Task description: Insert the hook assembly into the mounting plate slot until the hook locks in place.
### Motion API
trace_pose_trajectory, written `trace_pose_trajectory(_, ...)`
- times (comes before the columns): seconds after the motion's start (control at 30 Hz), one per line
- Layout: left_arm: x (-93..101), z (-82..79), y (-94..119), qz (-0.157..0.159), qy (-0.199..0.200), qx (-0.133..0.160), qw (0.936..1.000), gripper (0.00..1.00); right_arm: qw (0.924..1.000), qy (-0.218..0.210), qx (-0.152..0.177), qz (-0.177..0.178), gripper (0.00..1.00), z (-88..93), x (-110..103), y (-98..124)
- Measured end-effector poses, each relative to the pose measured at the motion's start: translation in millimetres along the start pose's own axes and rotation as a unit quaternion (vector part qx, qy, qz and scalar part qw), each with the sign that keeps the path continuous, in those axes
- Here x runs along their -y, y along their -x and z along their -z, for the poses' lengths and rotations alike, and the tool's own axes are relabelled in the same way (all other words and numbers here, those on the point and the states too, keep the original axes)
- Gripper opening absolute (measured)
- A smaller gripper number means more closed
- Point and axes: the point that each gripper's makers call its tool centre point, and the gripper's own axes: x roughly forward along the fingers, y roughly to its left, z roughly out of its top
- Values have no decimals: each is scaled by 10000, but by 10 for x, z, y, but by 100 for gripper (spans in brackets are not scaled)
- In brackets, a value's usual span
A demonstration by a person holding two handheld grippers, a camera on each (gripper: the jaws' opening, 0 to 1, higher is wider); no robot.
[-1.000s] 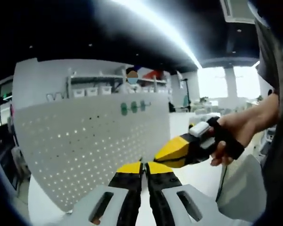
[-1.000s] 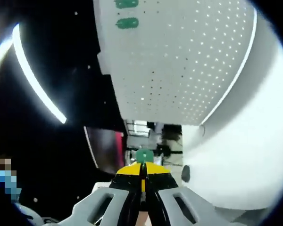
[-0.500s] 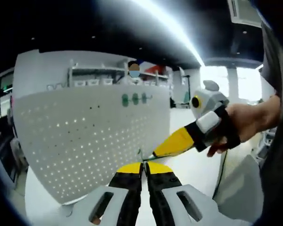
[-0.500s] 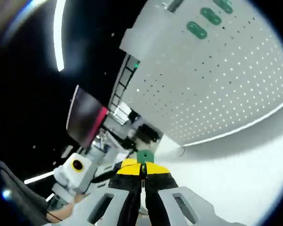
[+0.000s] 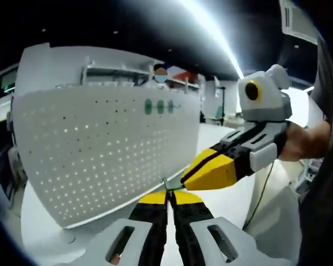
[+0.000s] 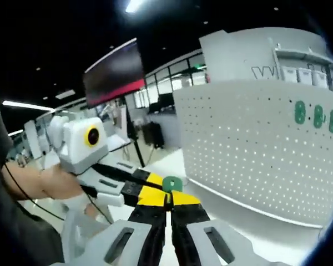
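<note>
In the left gripper view, the left gripper is rising from the bottom with its yellow-tipped jaws pressed together, and a thin sliver of something is poking out between the tips, too small to identify. Just beyond it, the right gripper is coming in from the right, held by a person's hand, its yellow tips meeting close to the left gripper's tips. Behind both, a white perforated mounting plate is standing upright on a white table, and three green hooks are sitting in a row near its top edge. In the right gripper view, the right gripper is pointing forward with its jaws closed on a small green hook assembly, which is sticking up from between the tips. The left gripper is reaching in from the left in a person's hand, its yellow tips lying just beside the green piece; from this side its jaws cannot be judged. The mounting plate is standing to the right, well apart from the held piece, with the green hooks near its upper right
</note>
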Motion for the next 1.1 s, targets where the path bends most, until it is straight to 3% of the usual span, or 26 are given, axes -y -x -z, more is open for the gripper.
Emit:
trace_pose_trajectory(0.2,-17,-40,17,-67,266,117,9996,1,9998,161,84,-89,0,-62,29,21)
trace_pose_trajectory(0.33,-83,-11,35,-258,371,17,9990,1,9977,382,551,-72,3,-246,54,119)
trace_pose_trajectory(0.4,-133,-10,57,-345,493,37,9982,1,9953,483,827,172,8,-345,121,191)
trace_pose_trajectory(0.63,-202,-52,85,-503,1076,125,9928,1,9950,480,826,285,15,-293,103,235)
trace_pose_trajectory(0.83,-127,-145,86,-384,1125,318,9924,1,9967,-82,793,149,14,-248,97,154)
trace_pose_trajectory(1.1,11,-238,59,-180,986,488,9938,1,9966,-285,776,32,8,-255,79,102)
